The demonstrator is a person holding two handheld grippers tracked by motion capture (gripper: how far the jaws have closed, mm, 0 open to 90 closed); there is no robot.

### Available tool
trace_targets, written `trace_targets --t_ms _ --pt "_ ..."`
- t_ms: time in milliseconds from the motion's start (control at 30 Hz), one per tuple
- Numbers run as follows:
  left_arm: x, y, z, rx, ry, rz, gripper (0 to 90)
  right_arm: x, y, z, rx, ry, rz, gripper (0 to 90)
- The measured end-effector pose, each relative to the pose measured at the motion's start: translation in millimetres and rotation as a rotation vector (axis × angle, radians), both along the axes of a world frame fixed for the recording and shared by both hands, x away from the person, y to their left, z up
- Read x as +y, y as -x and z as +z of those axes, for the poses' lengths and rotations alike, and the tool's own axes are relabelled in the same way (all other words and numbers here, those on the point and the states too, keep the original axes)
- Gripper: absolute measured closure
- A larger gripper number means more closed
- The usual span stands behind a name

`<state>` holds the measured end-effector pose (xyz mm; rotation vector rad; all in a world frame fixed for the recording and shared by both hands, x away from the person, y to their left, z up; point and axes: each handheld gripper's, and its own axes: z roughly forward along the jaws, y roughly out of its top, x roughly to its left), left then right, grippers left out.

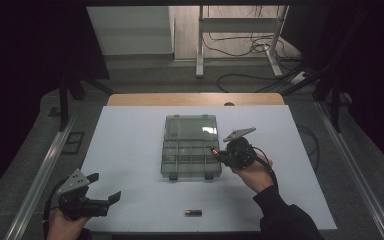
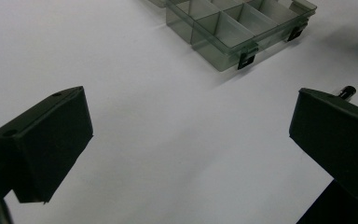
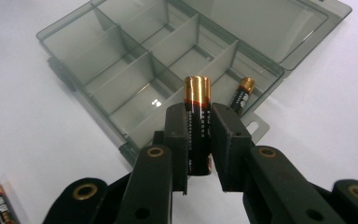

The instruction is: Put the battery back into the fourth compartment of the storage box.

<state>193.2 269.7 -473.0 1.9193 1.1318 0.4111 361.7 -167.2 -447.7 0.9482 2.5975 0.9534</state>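
The right gripper [image 3: 198,140] clamps a battery [image 3: 197,122] upright just short of the open organiser box [image 3: 121,60], where a tilted release could hang it on a divider [image 3: 216,63]; the left gripper [image 2: 191,140] gapes empty, well apart.

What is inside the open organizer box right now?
One battery lies in a compartment at the organizer box edge nearest the right gripper. The other compartments visible look empty. The held battery and the jaws hide part of the near row.
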Motion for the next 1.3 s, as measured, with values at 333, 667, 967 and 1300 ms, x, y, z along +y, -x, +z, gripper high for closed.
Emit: trace_targets --t_ms 333,667,967,1300 --pt "-0.1 -0.2 -0.1 0.002 -0.003 0.002 0.1 1.8 -13.1 -0.2 -0.003 0.004 -0.024 76.2" --pt "-0.4 -0.7 -0.2 0.007 -0.005 0.005 0.0 4.9 -25.7 -3.3 0.004 -0.006 -0.045 76.2" --pt "-0.7 -0.9 -0.3 0.008 -0.007 0.007 0.0 12.1 -36.0 -7.5 0.015 -0.017 -0.057 76.2" --pt "-0.2 -1.1 -0.4 0.011 -0.005 0.011 0.4 24.4 -46.5 -16.9 0.018 0.013 -0.059 76.2"
